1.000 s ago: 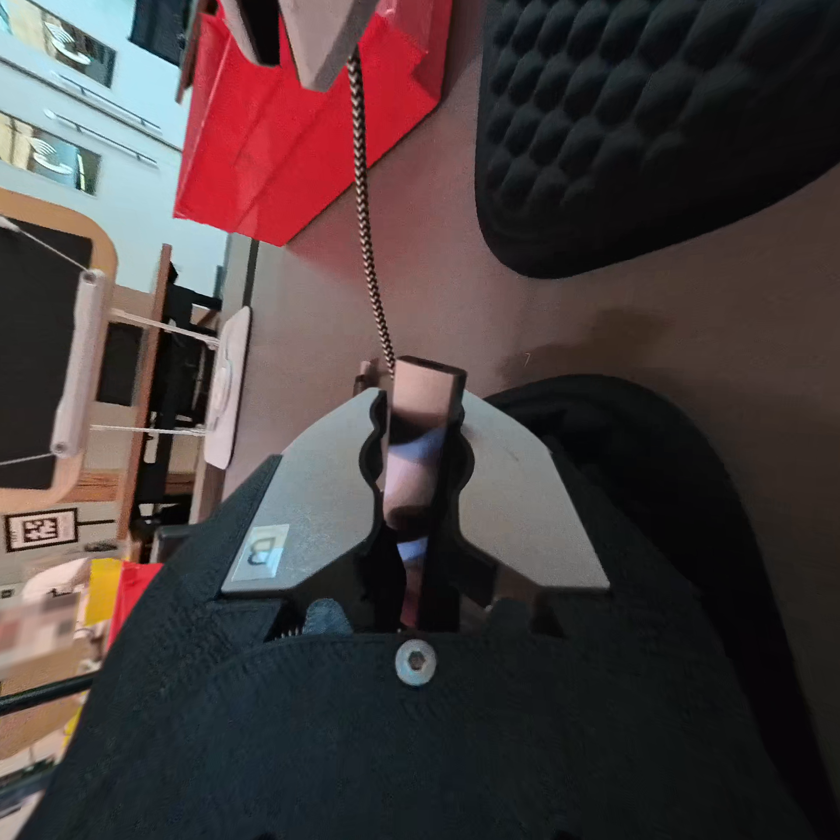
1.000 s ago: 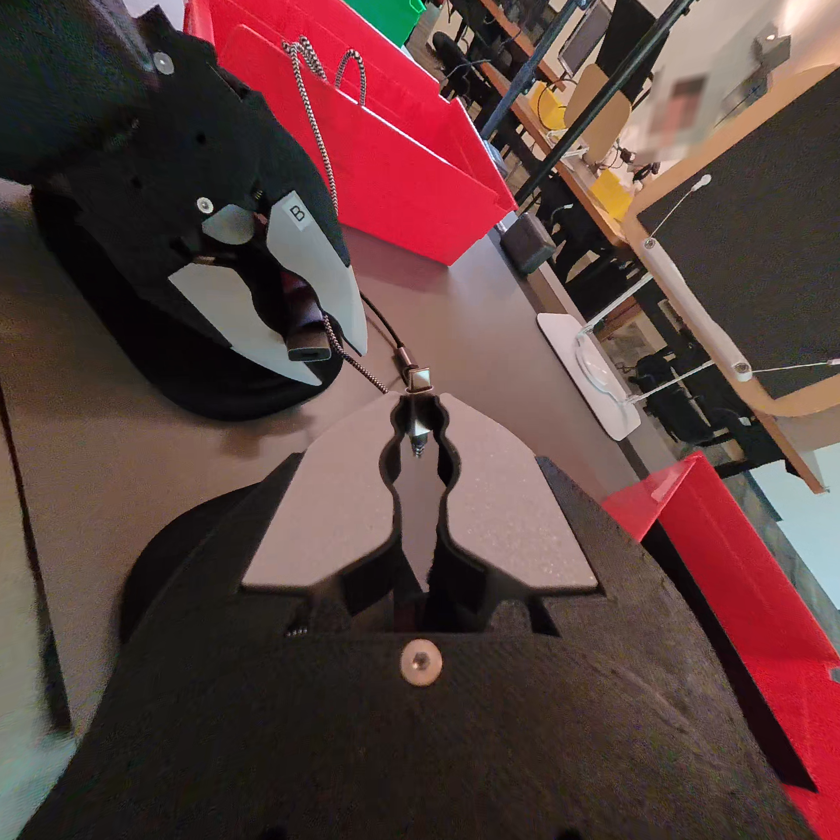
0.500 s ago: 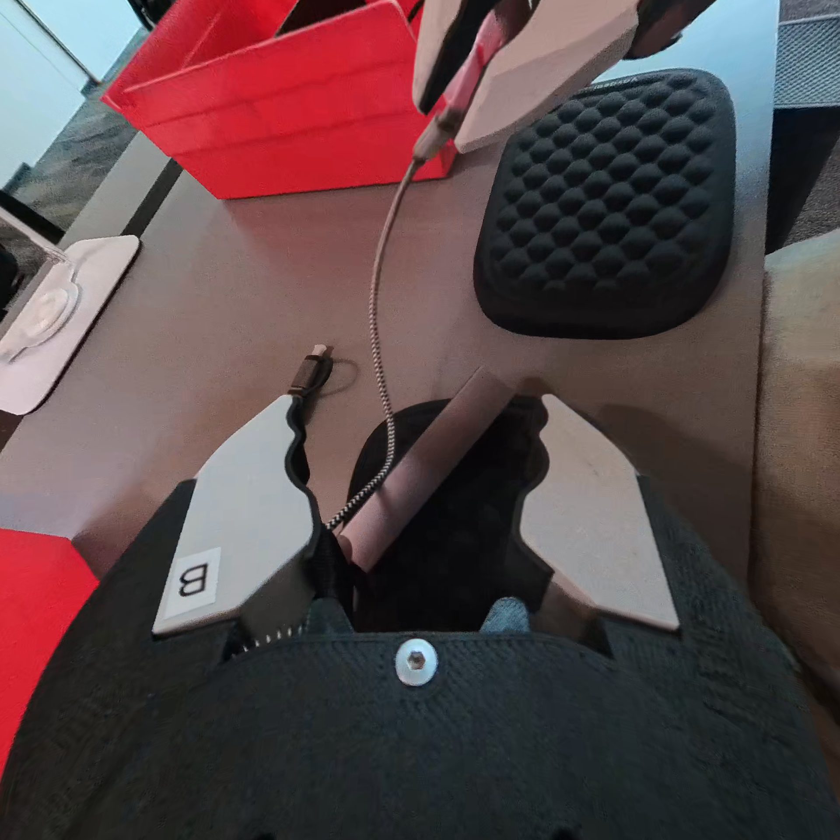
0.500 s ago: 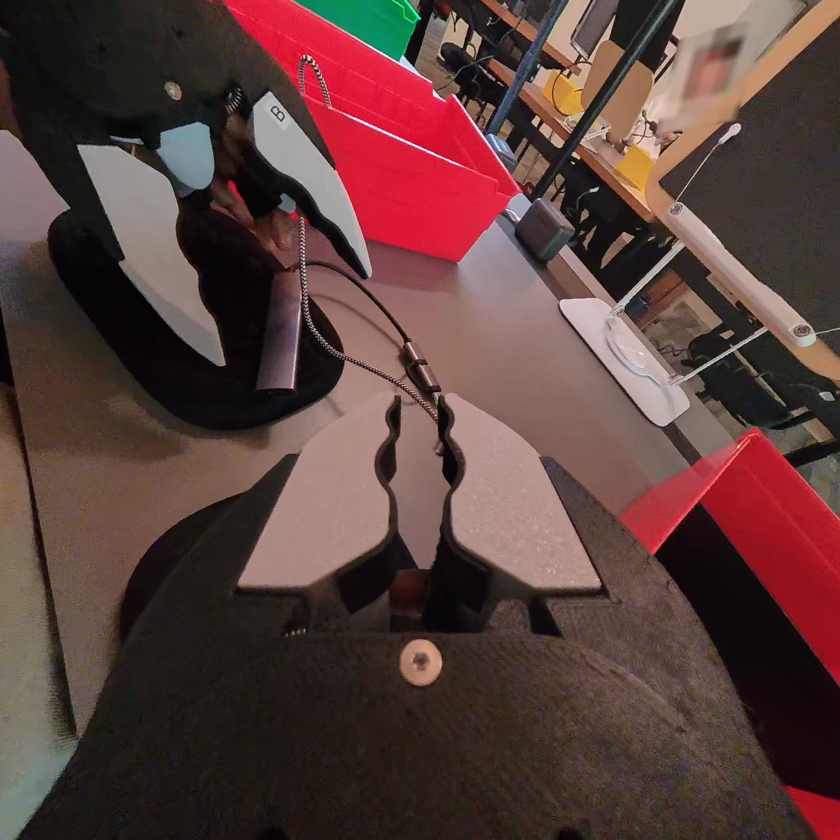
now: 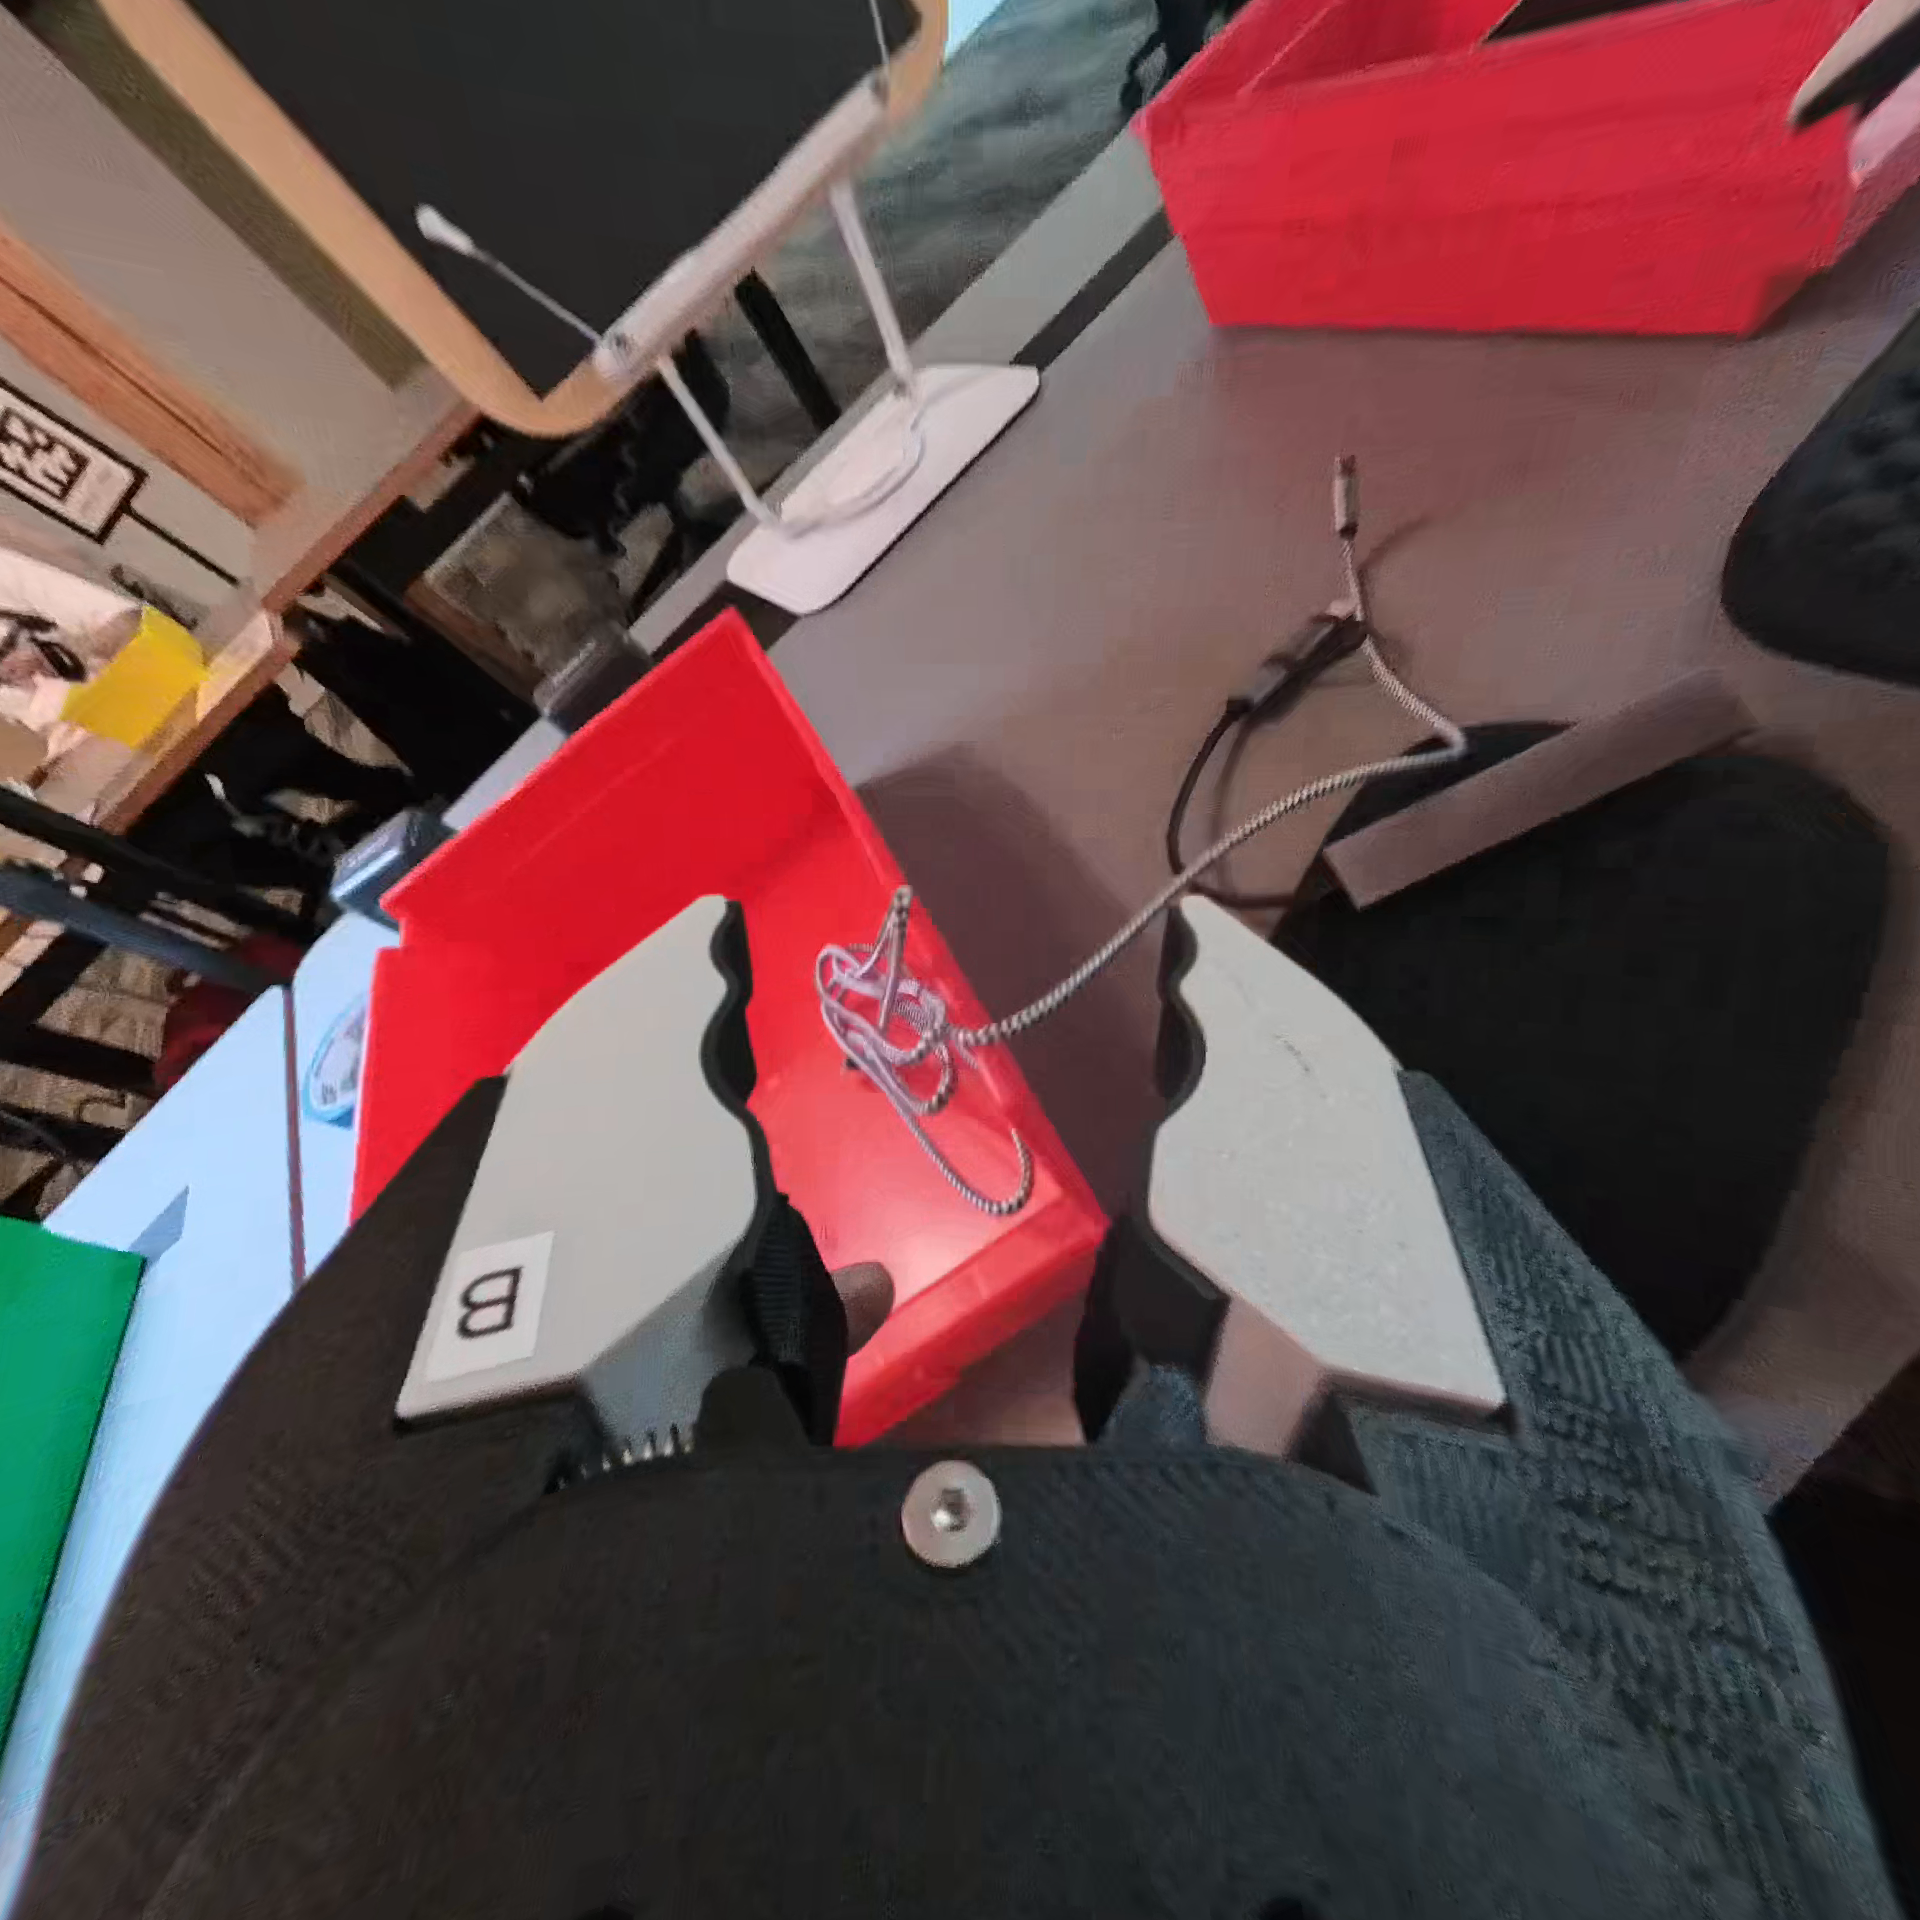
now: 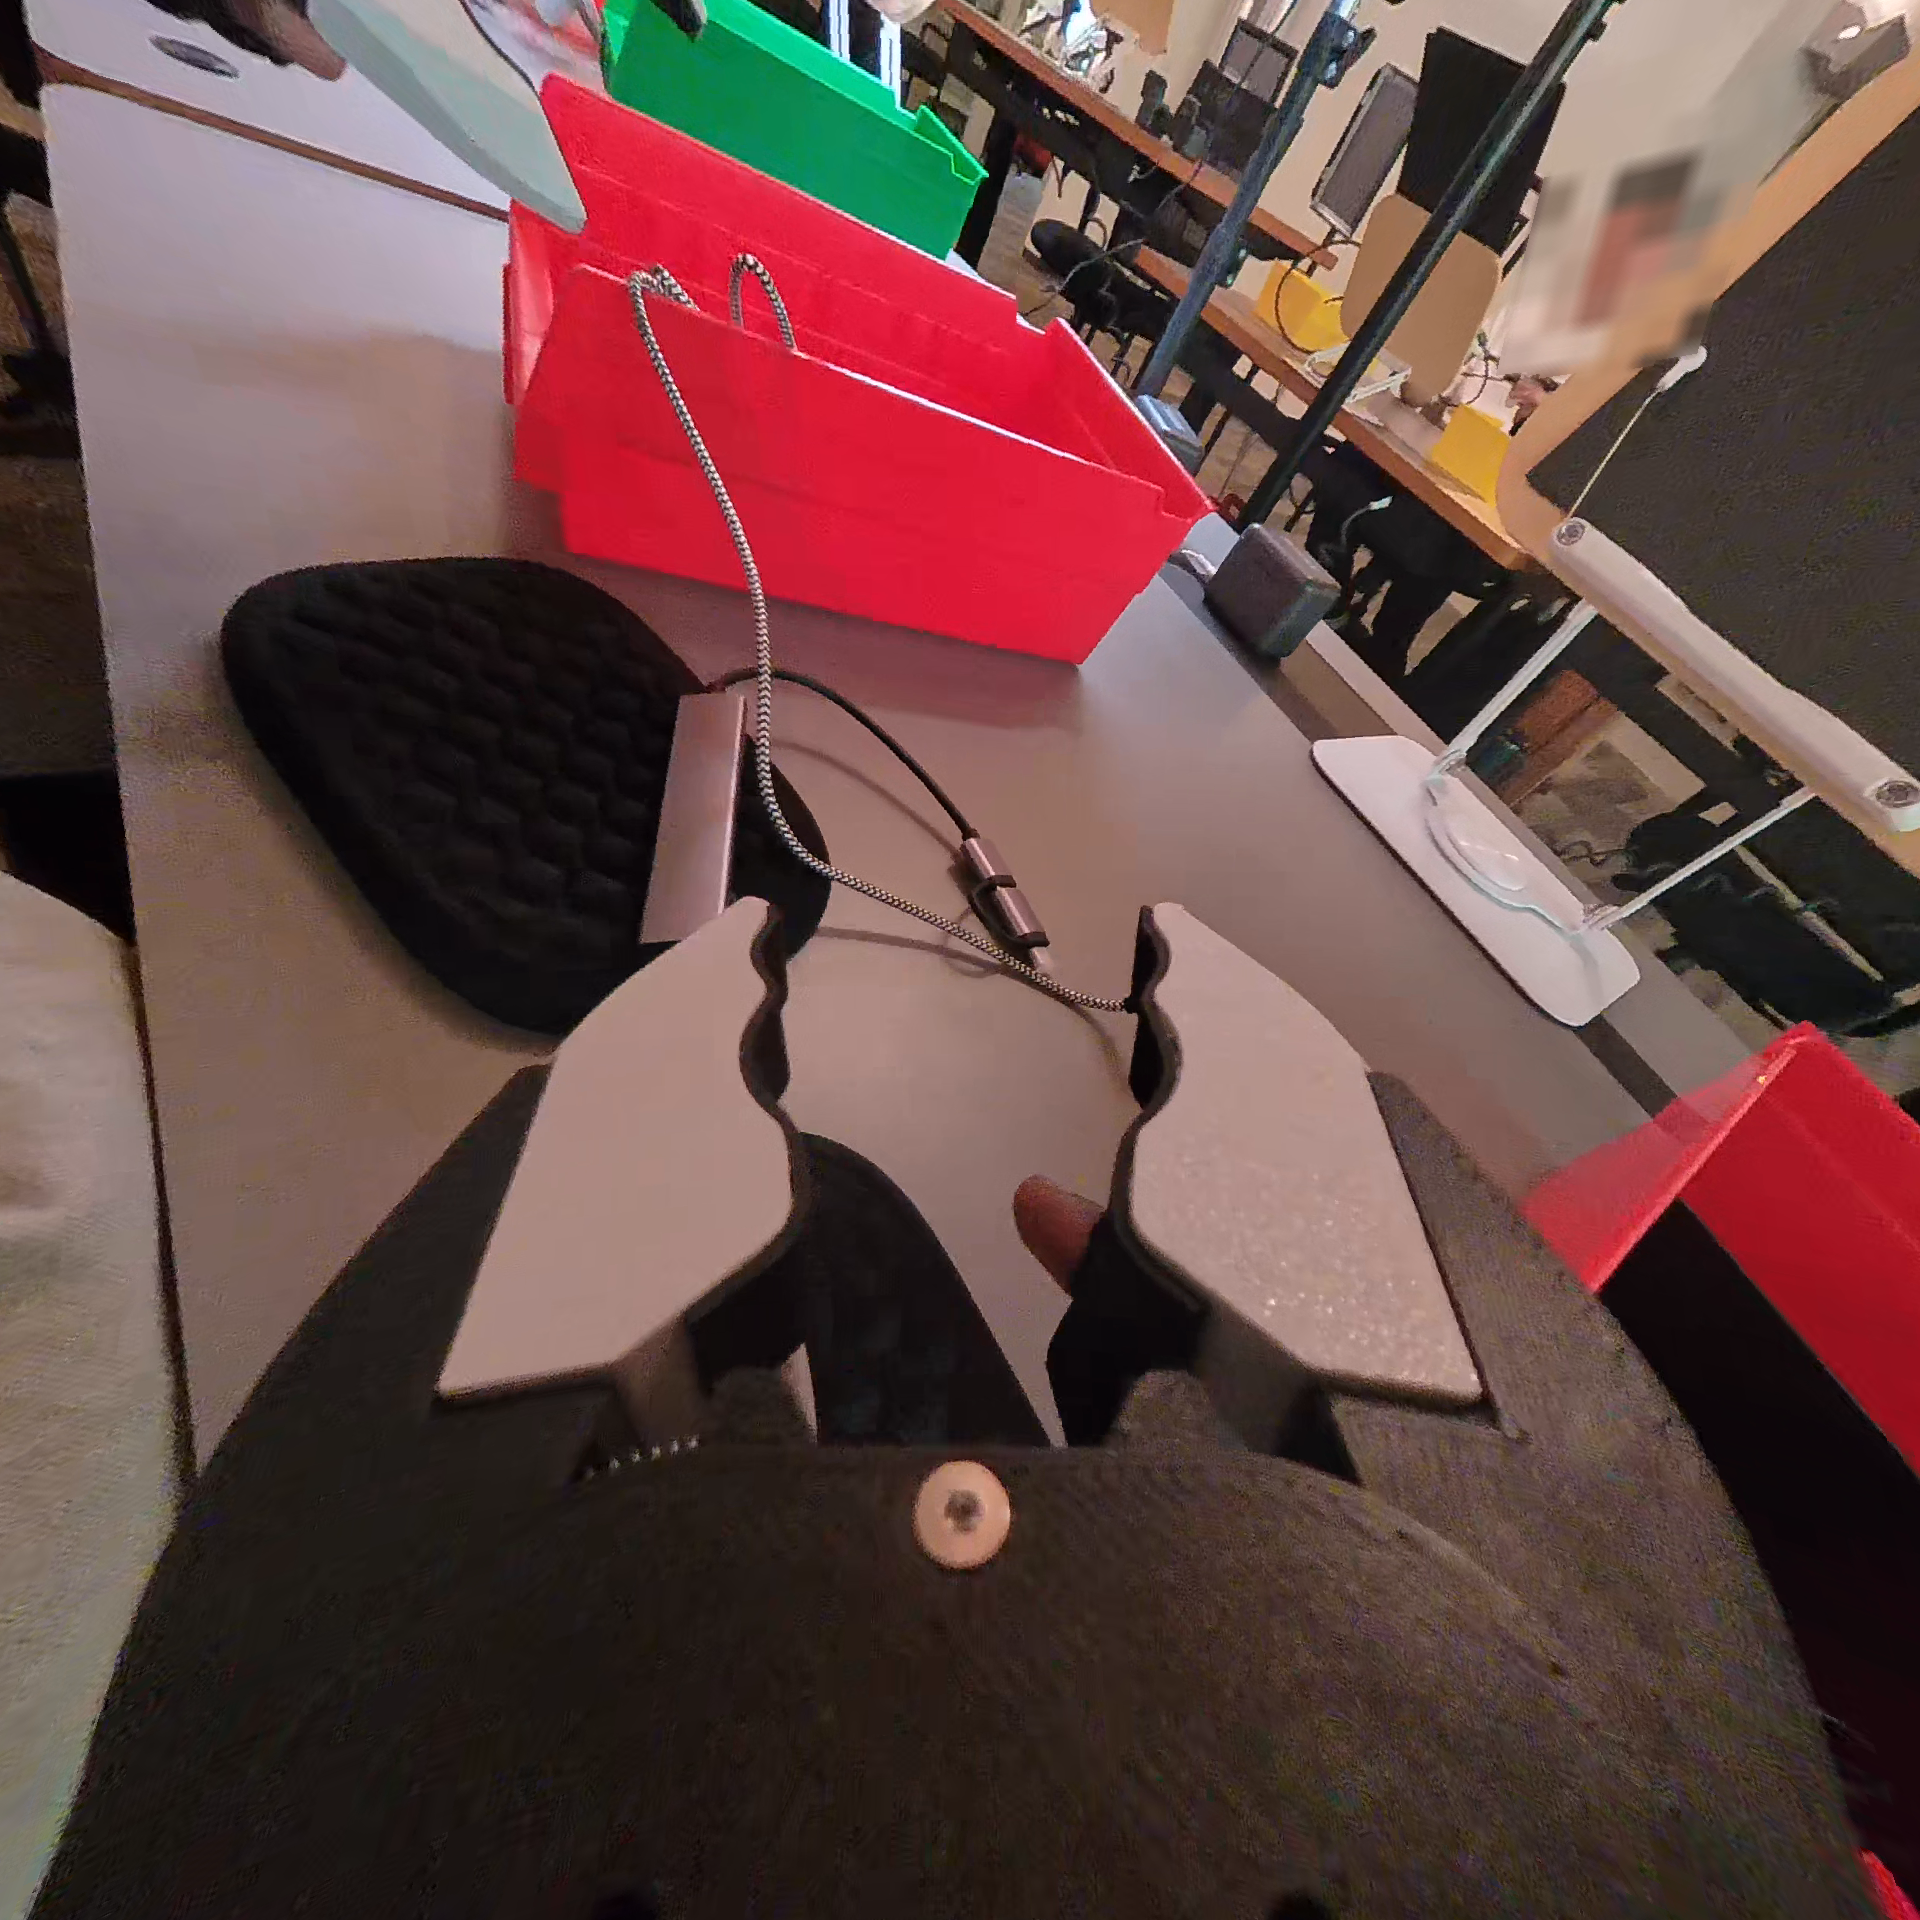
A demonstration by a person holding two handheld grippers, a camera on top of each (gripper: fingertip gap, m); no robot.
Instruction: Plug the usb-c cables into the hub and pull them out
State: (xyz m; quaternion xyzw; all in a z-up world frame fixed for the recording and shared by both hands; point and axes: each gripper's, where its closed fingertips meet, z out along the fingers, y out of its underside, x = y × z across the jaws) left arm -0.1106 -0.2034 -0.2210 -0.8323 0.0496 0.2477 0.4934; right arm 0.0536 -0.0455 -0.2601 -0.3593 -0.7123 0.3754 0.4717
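Note:
The grey usb-c hub (image 5: 1538, 790) lies on a black pad (image 5: 1621, 1018), also seen in the right wrist view (image 6: 696, 810). A braided cable (image 6: 764, 644) runs from a coil (image 5: 894, 1029) in a red bin (image 5: 665, 831) across the hub to the table. Its plug (image 5: 1348, 488) lies free on the table, not in the hub. The hub's own black lead and connector (image 6: 997, 883) lie beside it. My left gripper (image 5: 956, 935) is open and empty above the red bin. My right gripper (image 6: 956, 935) is open and empty over the table; the braided cable's end runs behind its right finger (image 6: 1247, 1143).
A second red bin (image 5: 1455, 187) and a second black pad (image 5: 1829, 540) lie farther along the table. A white lamp base (image 6: 1475, 873) and a grey block (image 6: 1268, 603) stand at the table edge. A green bin (image 6: 790, 114) sits behind the red bin (image 6: 883, 488).
Both grippers opened. The left one let go of the hub, which now lies on the pad, and swung over the red bin. The right one let go of the cable plug.

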